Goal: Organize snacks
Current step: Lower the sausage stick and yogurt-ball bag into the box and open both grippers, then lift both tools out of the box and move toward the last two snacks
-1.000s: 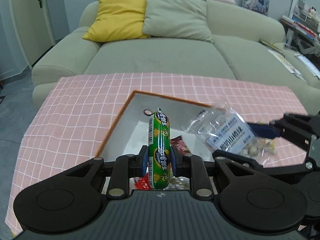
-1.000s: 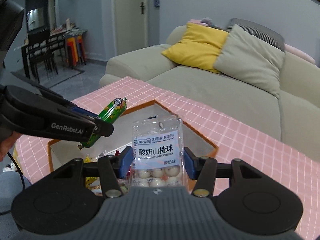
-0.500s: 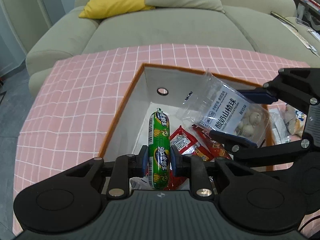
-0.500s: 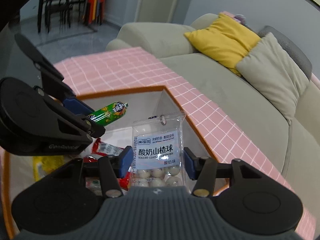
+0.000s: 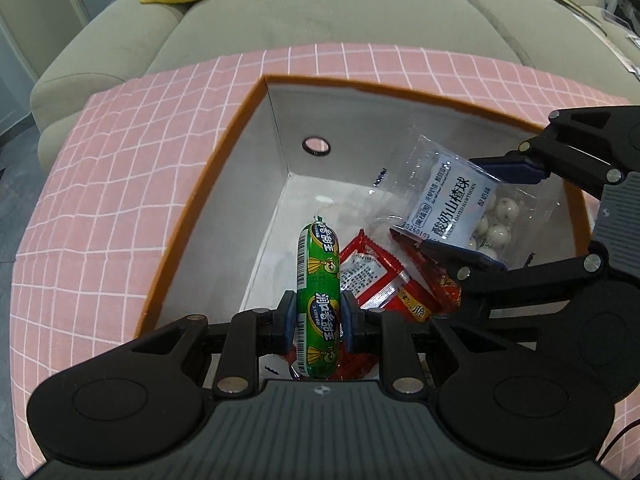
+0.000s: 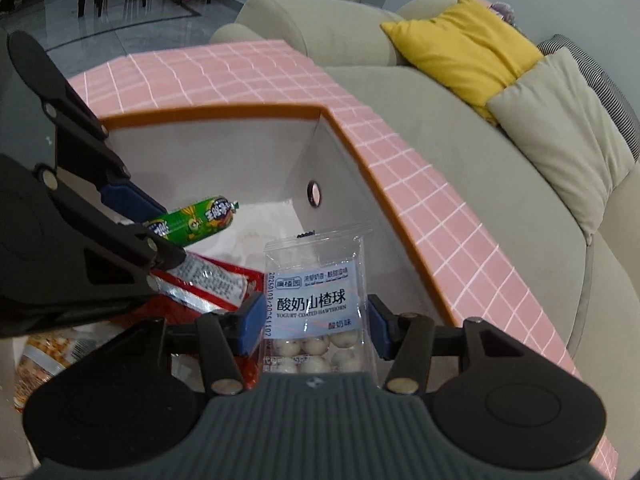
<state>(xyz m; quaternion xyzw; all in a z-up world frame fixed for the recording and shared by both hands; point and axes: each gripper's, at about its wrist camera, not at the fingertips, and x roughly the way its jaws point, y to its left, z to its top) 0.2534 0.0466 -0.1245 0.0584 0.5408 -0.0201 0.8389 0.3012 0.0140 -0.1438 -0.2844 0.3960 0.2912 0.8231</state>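
Note:
My left gripper is shut on a green sausage stick and holds it inside the orange-rimmed storage box. My right gripper is shut on a clear bag of yogurt hawthorn balls, also held inside the box. The sausage shows in the right wrist view, the bag in the left wrist view. Red snack packets lie on the box floor under both grippers.
The box sits on a pink checked tablecloth. A beige sofa with a yellow cushion stands behind the table. More snack packets lie at the box's left side in the right wrist view.
Both grippers have moved down and forward into the box, each with its snack still held. The box interior now fills more of both views.

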